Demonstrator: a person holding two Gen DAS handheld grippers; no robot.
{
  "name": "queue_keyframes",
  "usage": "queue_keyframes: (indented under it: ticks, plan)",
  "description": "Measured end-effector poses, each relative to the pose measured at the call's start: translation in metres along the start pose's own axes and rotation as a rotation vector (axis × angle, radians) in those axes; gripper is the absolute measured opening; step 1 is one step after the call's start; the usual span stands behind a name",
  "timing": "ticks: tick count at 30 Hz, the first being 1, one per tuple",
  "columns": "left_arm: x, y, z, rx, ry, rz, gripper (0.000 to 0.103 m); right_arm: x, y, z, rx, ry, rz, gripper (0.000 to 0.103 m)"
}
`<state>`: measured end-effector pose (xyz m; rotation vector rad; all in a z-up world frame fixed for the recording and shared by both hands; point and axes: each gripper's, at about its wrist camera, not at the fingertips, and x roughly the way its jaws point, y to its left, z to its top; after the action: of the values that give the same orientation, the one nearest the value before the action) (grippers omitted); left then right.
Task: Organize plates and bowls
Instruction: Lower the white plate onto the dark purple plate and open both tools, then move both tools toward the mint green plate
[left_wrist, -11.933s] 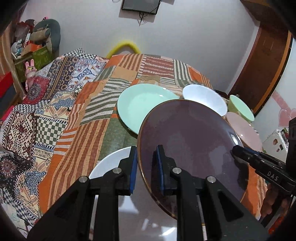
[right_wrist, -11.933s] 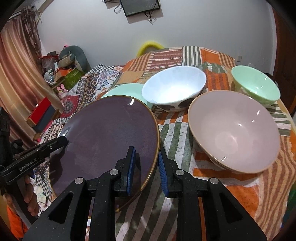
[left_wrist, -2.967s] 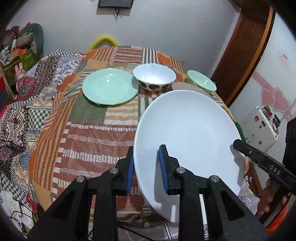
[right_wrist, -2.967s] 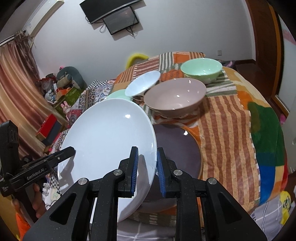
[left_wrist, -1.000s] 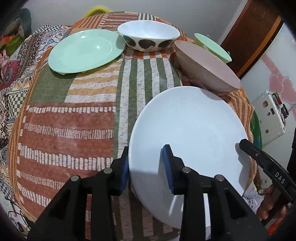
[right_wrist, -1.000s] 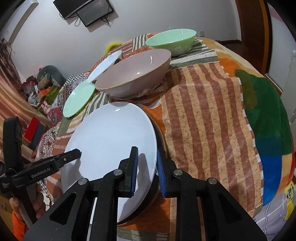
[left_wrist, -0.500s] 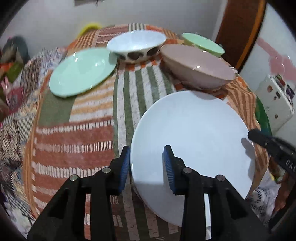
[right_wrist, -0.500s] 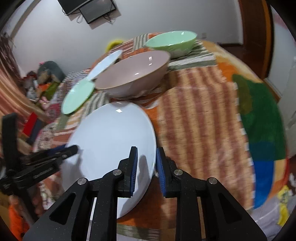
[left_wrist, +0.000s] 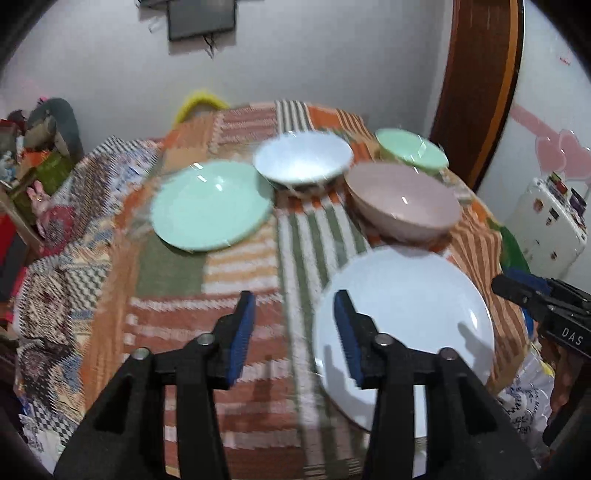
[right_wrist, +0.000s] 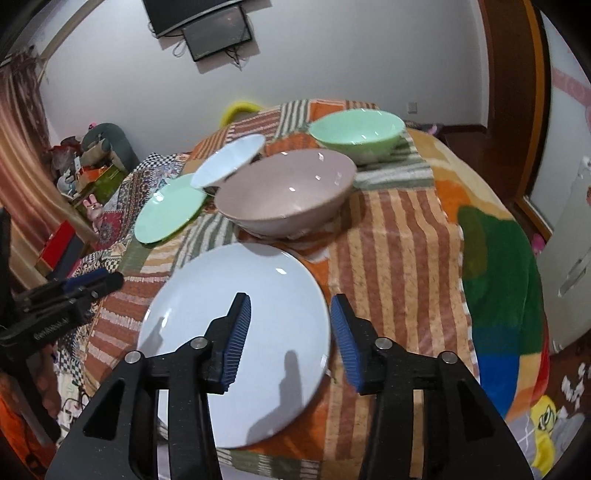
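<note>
A large white plate (left_wrist: 406, 314) (right_wrist: 229, 295) lies flat near the front edge of the patchwork-covered table (left_wrist: 229, 258). My left gripper (left_wrist: 295, 332) hovers over the plate's left rim; its jaws are opening and the blue pads touch nothing. My right gripper (right_wrist: 290, 339) hangs above the plate's right rim, also opening, with only the rim below the gap. Behind the plate stand a pink bowl (left_wrist: 402, 199) (right_wrist: 284, 192), a mint bowl (left_wrist: 410, 151) (right_wrist: 354, 133), a white bowl (left_wrist: 303, 162) (right_wrist: 229, 158) and a mint plate (left_wrist: 210, 210) (right_wrist: 166, 214).
The table edge drops off just in front of the white plate. A white appliance (left_wrist: 550, 221) stands to the right, a wooden door frame (left_wrist: 476, 92) behind it. Cluttered shelves with toys (right_wrist: 85, 166) are at the left. A screen (right_wrist: 214, 29) hangs on the wall.
Both grippers have let go of the white plate and spread their jaws. Both have lifted away from it, the left one more. The plate stays flat on the table.
</note>
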<state>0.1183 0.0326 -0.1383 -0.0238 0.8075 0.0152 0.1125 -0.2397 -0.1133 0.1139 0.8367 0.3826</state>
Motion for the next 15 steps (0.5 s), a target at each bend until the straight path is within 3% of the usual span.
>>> queue_keyframes:
  ticks: [2,9,11,15]
  plan:
    - [-0.011,0.012,0.005,-0.013,-0.048,0.028,0.061,0.002,0.008,0.005,-0.017,-0.004,0.015,0.042]
    - [-0.018,0.059,0.024,-0.035,-0.092,0.123,0.068,0.015,0.039,0.019,-0.079,-0.02,0.058,0.053]
    - [-0.014,0.079,0.03,-0.076,-0.095,0.125,0.078,0.022,0.05,0.023,-0.103,-0.014,0.071,0.053]
    - [0.001,0.112,0.043,-0.117,-0.093,0.165,0.079,0.04,0.07,0.034,-0.147,-0.004,0.09,0.053]
